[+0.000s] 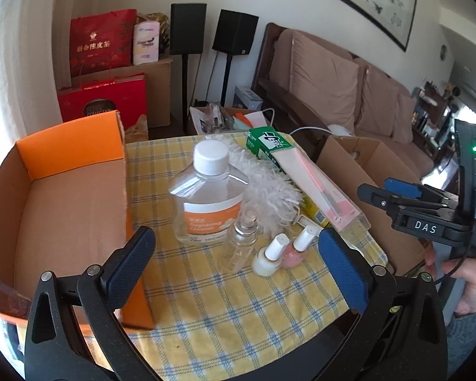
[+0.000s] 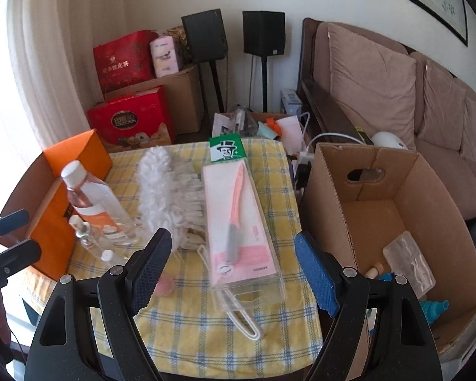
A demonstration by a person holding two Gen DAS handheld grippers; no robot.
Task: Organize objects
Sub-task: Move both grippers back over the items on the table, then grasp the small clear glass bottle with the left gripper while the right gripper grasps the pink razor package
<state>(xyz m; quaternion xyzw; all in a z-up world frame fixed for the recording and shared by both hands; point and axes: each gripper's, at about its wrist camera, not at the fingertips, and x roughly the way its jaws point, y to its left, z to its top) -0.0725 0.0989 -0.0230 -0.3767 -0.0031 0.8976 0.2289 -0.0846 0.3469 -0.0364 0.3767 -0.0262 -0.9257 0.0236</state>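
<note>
- Left gripper (image 1: pixel 236 262) is spread wide and empty; right gripper (image 2: pixel 231 271) also wide, empty.
- Table (image 2: pixel 187 333): free cloth at 6 o'clock.
- Orange box (image 1: pixel 63 209) touches its 9 o'clock edge, brown box (image 2: pixel 396 209) its 3 o'clock edge.
- Two nail polish bottles (image 1: pixel 284 252), one cleaner bottle (image 1: pixel 208 197), one duster (image 2: pixel 165 193), one packaged knife (image 2: pixel 238 219).

Both wrist views look down, close, over the checked tablecloth (image 1: pixel 225 301), left beside right.

Black plastic left hand-held gripper (image 1: pixel 236 262) with silver screws, one dark textured pad, one blue pad (image 1: pixel 341 268). Same build on right hand-held gripper (image 2: pixel 230 268); white "DAS" label, green light, thin black cable, bare skin.
</note>
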